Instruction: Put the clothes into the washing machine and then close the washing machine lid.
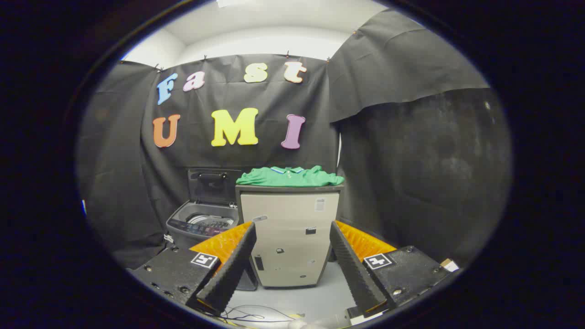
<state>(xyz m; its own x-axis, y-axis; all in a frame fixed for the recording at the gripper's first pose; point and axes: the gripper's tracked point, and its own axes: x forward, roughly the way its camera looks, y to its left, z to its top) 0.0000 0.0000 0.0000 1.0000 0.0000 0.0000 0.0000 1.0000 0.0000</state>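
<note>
Though fingers (292, 262) apart — clothes (289, 176) beyond.

Readable text: none. Small stickers on the front of the pale cabinet (289, 237), too small to make out. Square black-and-white marker tags on the gripper (290, 233) body, one each side, fingers spread apart; patterns, not words.

Green polo shirt (289, 176): soft matt cloth, loosely folded.
Cabinet (289, 237): smooth, pale panels with a faint sheen, darker top edge.
Washing machine (201, 224): grey plastic body, glossy raised lid (211, 185).
Floor (292, 301): smooth, pale, matt.
My hand-held gripper (291, 256): spread fingers, ridged, matt inner faces.
</note>
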